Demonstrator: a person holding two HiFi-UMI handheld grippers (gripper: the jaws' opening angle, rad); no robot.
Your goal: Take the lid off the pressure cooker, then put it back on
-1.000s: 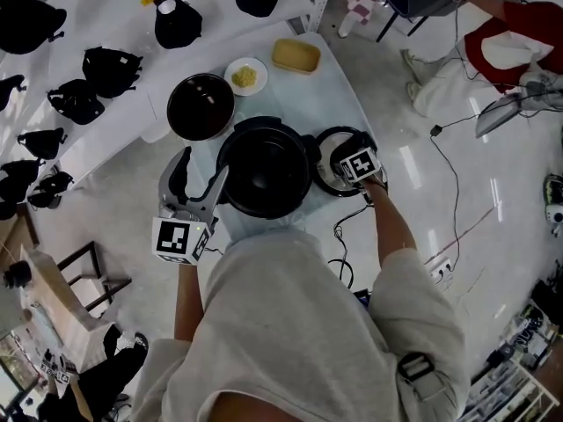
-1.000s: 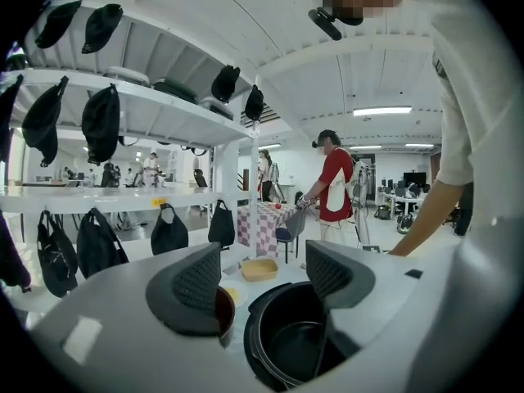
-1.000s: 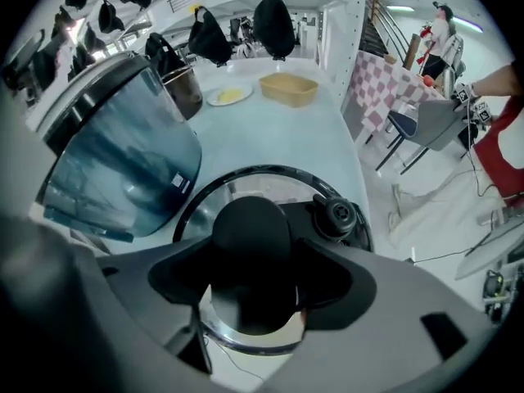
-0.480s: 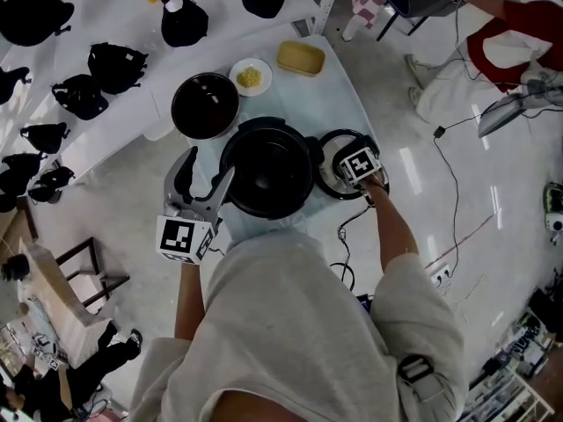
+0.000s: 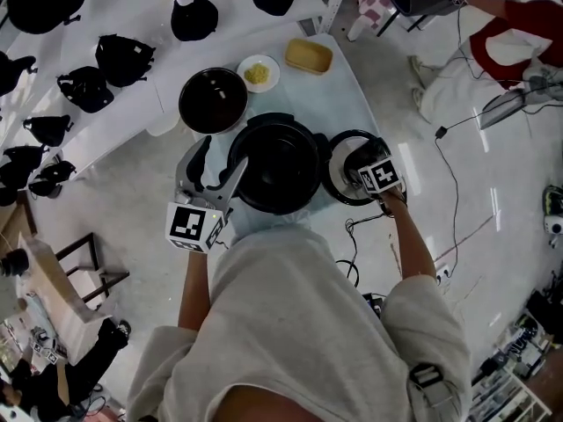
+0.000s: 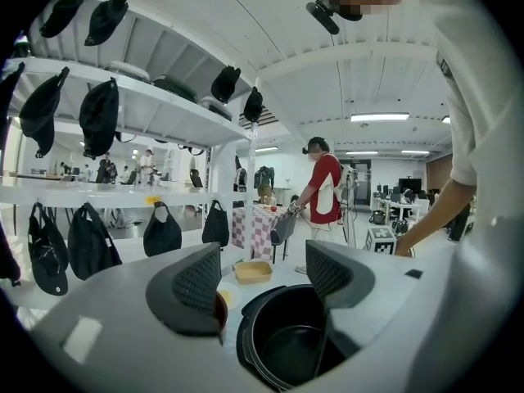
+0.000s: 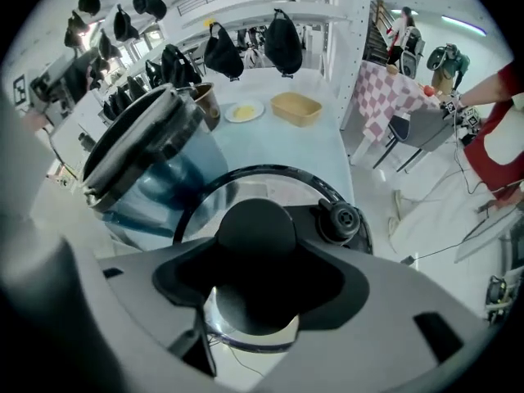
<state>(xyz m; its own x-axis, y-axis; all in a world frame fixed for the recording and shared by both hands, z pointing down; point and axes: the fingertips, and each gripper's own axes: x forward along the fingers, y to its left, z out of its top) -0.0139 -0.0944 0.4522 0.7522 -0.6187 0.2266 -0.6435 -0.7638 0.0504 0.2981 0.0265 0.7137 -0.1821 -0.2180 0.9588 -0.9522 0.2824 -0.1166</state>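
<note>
While the right gripper (image 7: 260, 260) clamps the knob (image 7: 255, 229) of the lid (image 5: 341, 158), right of centre in the head view, the lid is just right of the open cooker (image 5: 277, 167). The left gripper (image 6: 264, 273) is released and empty, jaws apart, just left of the cooker. Farther up the table (image 5: 339, 104) stand a dark bowl (image 5: 213, 101), a plate (image 5: 259, 73) and a yellow tray (image 5: 308, 57)

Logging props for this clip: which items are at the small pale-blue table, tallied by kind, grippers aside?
cooker pot: 1
lid: 1
dark bowl: 1
white plate, with yellow food on it: 1
yellow tray: 1
Total: 5
</note>
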